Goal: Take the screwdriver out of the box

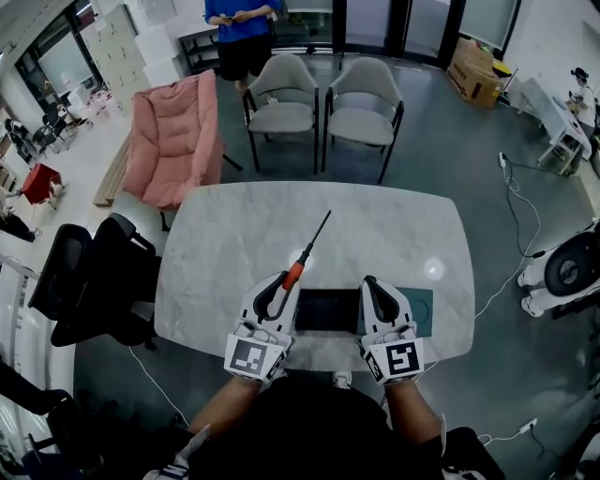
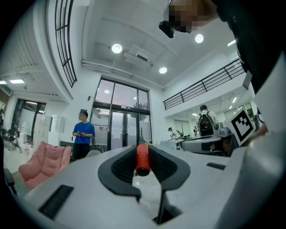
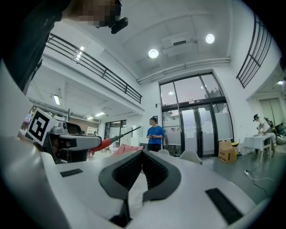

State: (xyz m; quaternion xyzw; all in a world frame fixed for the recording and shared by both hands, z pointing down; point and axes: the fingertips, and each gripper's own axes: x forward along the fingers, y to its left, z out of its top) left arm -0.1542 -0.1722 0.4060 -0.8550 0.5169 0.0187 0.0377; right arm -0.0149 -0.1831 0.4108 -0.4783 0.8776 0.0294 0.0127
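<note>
Now, well off to the left of the left gripper, a black chair is standing beside the table. That gripper is pointing away from the person, and its jaws are clamping the red handle of the screwdriver, the dark pads pressing on it from both sides. The thin black shaft is running on past the fingertips and slanting to the right over the marble top, so the tool is sitting wholly outside the box. The dark, open box is lying on the table between the two grippers, just beside each of them and behind their fingertips. To its right, the right gripper is pointing the same way, with its jaws together at the tips and nothing between them. A teal panel is showing just to the right of that gripper; whether it belongs to the box cannot be told. Far ahead of both grippers, beyond the table, a pink chair and two grey chairs are standing, and a person in blue is standing behind them.
</note>
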